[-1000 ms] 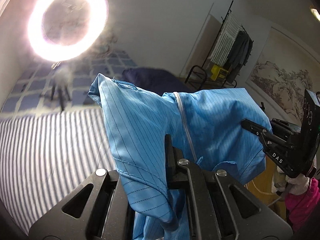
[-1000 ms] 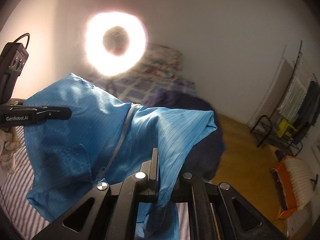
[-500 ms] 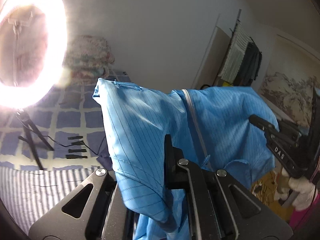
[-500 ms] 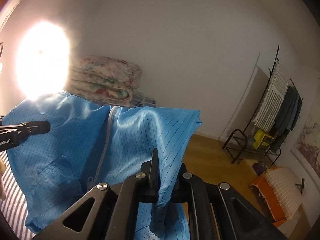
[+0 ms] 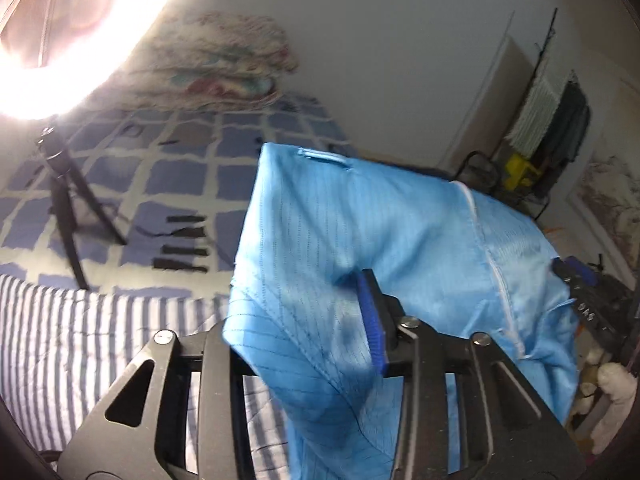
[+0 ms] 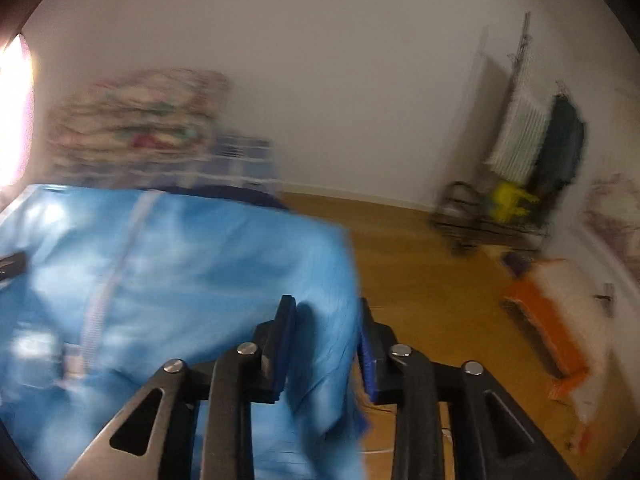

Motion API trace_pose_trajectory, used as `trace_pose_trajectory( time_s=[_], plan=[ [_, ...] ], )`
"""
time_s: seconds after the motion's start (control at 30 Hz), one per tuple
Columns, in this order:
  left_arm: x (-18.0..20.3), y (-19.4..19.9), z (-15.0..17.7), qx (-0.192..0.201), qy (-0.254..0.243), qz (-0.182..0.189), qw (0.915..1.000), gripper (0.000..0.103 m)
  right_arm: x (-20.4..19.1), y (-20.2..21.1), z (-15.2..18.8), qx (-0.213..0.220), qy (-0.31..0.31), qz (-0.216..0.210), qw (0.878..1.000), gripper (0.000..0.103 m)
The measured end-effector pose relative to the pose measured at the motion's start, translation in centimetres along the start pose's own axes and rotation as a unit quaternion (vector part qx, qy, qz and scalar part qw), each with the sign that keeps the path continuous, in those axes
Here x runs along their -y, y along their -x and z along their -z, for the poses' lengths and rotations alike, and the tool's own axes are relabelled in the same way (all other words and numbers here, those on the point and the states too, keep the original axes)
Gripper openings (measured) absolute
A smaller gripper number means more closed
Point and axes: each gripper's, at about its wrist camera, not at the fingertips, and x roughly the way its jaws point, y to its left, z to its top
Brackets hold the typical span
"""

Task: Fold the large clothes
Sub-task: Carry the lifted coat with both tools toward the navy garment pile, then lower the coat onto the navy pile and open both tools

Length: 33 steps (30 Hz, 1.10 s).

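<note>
My left wrist camera looks forward along my jaws, close on the blue garment (image 5: 360,248), across the bed (image 5: 80,340) towards the ring light (image 5: 60,20). My right wrist camera sits equally close, facing the wooden floor (image 6: 432,264). Both share the garment, folded quilts (image 5: 224,60) and clothes rack (image 6: 532,148).

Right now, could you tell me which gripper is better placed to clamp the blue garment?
Probably the right gripper: the blue garment hangs between its open fingers. The left gripper has cloth draped over one finger.
</note>
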Motion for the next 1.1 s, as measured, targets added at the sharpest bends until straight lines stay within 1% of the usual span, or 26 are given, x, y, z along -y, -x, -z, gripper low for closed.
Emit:
trace_pose_trajectory(
  time_s=[0.03,0.07,0.13,0.23,0.33,0.4,0.57,0.7,0.9,1.0,1.07,1.1],
  plan=[
    [-0.1,0.3,0.2,0.001,0.002,-0.002,1.0000,0.037,0.2,-0.1,0.2,-0.007,-0.005,0.005,1.000,0.030],
    [0.0,0.7,0.4,0.002,-0.001,-0.003,1.0000,0.037,0.6,0.0,0.3,-0.010,-0.014,0.000,1.000,0.031],
    [0.1,1.8,0.5,0.006,-0.016,-0.015,0.9997,0.037,1.4,0.5,0.3,-0.005,-0.031,-0.017,0.999,0.032],
    [0.2,4.2,0.7,0.016,-0.020,-0.020,0.9995,0.037,2.4,2.0,0.1,0.003,-0.039,-0.022,0.999,0.034],
    [0.0,7.0,0.6,0.023,-0.017,-0.021,0.9994,0.037,1.9,3.3,-1.0,0.013,-0.033,-0.031,0.999,0.037],
    [0.1,8.8,0.6,0.028,-0.015,-0.019,0.9993,0.037,1.6,5.3,-1.3,0.020,-0.026,-0.033,0.999,0.037],
    [1.6,15.0,1.6,0.043,-0.037,-0.016,0.9983,0.037,1.0,9.2,-2.1,0.034,-0.027,-0.055,0.998,0.037],
    [3.2,20.7,2.8,0.072,-0.069,-0.028,0.9946,0.037,0.9,13.4,-1.8,0.042,-0.033,-0.074,0.996,0.037],
    [4.8,28.5,4.7,0.091,-0.084,-0.012,0.9922,0.037,1.2,20.9,-0.5,0.057,-0.040,-0.091,0.993,0.037],
    [5.0,32.9,6.7,0.104,-0.093,-0.008,0.9902,0.037,1.5,25.4,0.4,0.063,-0.050,-0.101,0.992,0.037],
    [5.1,35.2,8.0,0.107,-0.092,-0.004,0.9900,0.037,1.3,28.2,1.3,0.067,-0.050,-0.096,0.992,0.037],
    [5.0,36.6,8.9,0.106,-0.093,-0.001,0.9900,0.037,1.3,29.9,2.1,0.069,-0.053,-0.103,0.991,0.037]
  ],
)
